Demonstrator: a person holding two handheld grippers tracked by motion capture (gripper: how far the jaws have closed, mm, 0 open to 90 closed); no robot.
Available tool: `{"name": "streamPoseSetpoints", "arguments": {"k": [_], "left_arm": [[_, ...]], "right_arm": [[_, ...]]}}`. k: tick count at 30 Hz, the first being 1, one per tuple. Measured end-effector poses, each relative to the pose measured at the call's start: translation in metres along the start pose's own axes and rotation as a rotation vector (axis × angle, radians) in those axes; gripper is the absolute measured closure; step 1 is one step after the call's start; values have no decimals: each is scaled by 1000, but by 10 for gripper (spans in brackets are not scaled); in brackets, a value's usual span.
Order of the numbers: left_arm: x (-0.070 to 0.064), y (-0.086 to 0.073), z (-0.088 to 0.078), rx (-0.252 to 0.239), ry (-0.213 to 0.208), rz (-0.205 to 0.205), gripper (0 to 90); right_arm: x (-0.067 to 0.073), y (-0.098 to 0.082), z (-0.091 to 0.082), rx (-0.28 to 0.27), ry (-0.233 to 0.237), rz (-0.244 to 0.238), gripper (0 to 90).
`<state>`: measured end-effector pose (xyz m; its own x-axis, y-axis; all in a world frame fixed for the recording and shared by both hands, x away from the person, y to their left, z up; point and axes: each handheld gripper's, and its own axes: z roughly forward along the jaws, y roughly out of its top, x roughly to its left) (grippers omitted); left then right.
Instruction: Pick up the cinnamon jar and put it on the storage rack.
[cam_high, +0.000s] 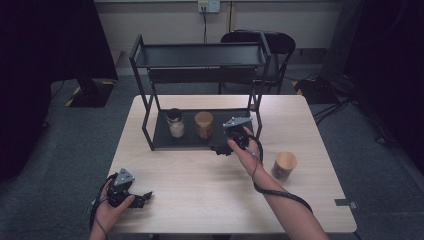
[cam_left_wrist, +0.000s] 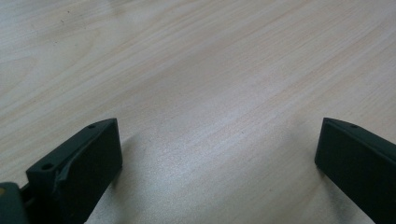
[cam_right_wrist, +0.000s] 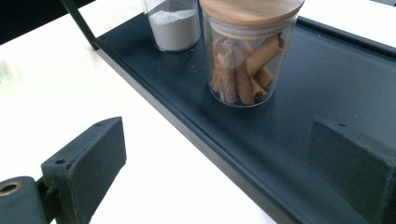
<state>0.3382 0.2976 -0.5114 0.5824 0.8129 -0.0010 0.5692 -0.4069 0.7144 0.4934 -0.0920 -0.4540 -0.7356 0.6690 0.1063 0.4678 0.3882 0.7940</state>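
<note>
A glass jar of cinnamon sticks (cam_right_wrist: 247, 60) with a wooden lid stands on the black bottom shelf (cam_right_wrist: 299, 116) of a rack, beside a jar of white powder (cam_right_wrist: 175, 23). From above, the cinnamon jar (cam_high: 203, 125) is to the right of the powder jar (cam_high: 175, 123). My right gripper (cam_high: 220, 149) hovers at the shelf's front edge, just right of the cinnamon jar. It is open (cam_right_wrist: 217, 140) with nothing between the jaws. My left gripper (cam_high: 142, 198) rests low at the table's front left, open (cam_left_wrist: 217, 144) over bare wood.
The black two-tier rack (cam_high: 200, 55) stands at the back middle of the wooden table (cam_high: 200, 180). A third jar with a wooden lid (cam_high: 284, 166) stands on the table to the right of my right forearm. A black chair (cam_high: 272, 45) is behind the table.
</note>
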Motion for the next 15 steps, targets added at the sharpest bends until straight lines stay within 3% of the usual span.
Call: {"name": "streamPoseSetpoints", "arguments": {"k": [15], "left_arm": [[0,0,0,0,0,0,2]], "right_arm": [[6,-13,-11,14,24,-14,37]]}}
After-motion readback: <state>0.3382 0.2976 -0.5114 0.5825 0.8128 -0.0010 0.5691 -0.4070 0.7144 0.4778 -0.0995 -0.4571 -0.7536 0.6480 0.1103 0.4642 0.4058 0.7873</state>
